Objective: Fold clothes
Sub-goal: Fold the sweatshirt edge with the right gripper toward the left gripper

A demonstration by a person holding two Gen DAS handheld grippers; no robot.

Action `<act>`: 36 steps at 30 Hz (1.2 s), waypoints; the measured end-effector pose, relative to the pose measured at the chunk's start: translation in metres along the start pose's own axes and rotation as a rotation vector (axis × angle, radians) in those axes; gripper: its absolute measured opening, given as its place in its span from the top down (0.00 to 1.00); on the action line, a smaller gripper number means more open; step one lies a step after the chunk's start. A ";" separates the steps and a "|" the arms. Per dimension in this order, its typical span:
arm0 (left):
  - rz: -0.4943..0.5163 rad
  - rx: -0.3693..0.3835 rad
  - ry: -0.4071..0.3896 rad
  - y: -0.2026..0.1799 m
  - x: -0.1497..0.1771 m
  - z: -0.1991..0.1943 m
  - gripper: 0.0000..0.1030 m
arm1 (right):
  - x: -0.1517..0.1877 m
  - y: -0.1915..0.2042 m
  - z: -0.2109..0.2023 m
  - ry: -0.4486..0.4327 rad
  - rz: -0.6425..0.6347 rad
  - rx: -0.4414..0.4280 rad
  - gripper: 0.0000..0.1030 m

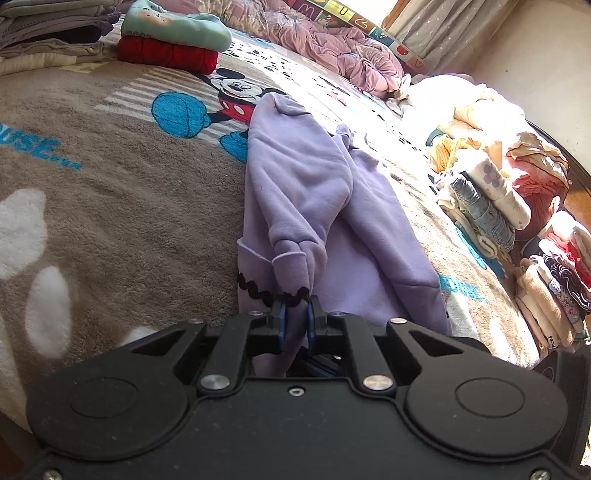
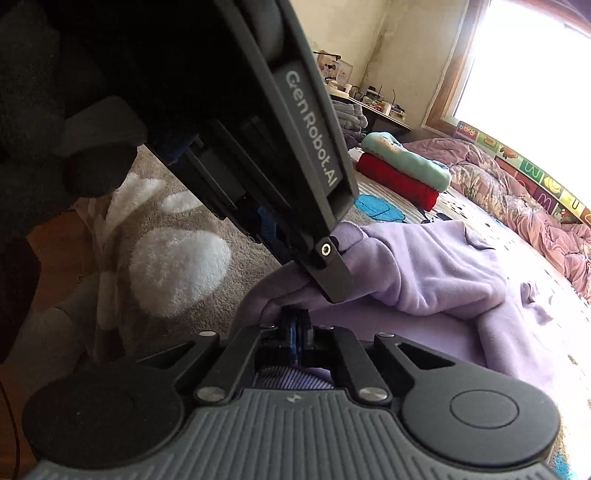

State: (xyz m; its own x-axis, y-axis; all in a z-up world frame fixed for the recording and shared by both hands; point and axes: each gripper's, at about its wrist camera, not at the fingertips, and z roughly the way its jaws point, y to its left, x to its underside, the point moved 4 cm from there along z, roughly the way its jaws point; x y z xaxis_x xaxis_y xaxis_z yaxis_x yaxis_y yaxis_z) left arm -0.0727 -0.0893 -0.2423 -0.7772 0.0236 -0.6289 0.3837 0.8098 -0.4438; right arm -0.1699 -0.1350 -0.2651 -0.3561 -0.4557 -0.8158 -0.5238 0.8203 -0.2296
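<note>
A lilac fleece garment (image 1: 314,192) with black scalloped trim lies on the Mickey Mouse bed blanket (image 1: 110,177), partly doubled over. My left gripper (image 1: 295,314) is shut on its near hem at the trim. In the right wrist view the same lilac garment (image 2: 424,273) spreads to the right. My right gripper (image 2: 297,325) is shut on a fold of its near edge. The black body of the left gripper (image 2: 314,177) crosses just above the right gripper and hides part of the cloth.
Folded red and mint clothes (image 1: 173,40) are stacked at the far left. Grey folded clothes (image 1: 48,33) lie beyond them. Piles of unfolded clothes (image 1: 509,206) sit along the right bed edge. A pink quilt (image 1: 332,44) is bunched under the window.
</note>
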 end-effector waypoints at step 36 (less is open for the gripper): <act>-0.064 0.037 0.013 0.009 -0.014 -0.024 0.73 | 0.009 -0.104 -0.068 -0.183 0.513 0.062 0.88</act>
State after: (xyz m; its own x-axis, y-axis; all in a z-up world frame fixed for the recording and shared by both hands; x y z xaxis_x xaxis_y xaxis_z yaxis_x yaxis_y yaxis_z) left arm -0.0705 -0.0686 -0.2222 -0.8071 -0.0197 -0.5901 0.3511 0.7875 -0.5065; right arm -0.1710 -0.2477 -0.2128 -0.4109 0.0714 -0.9089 -0.2697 0.9428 0.1960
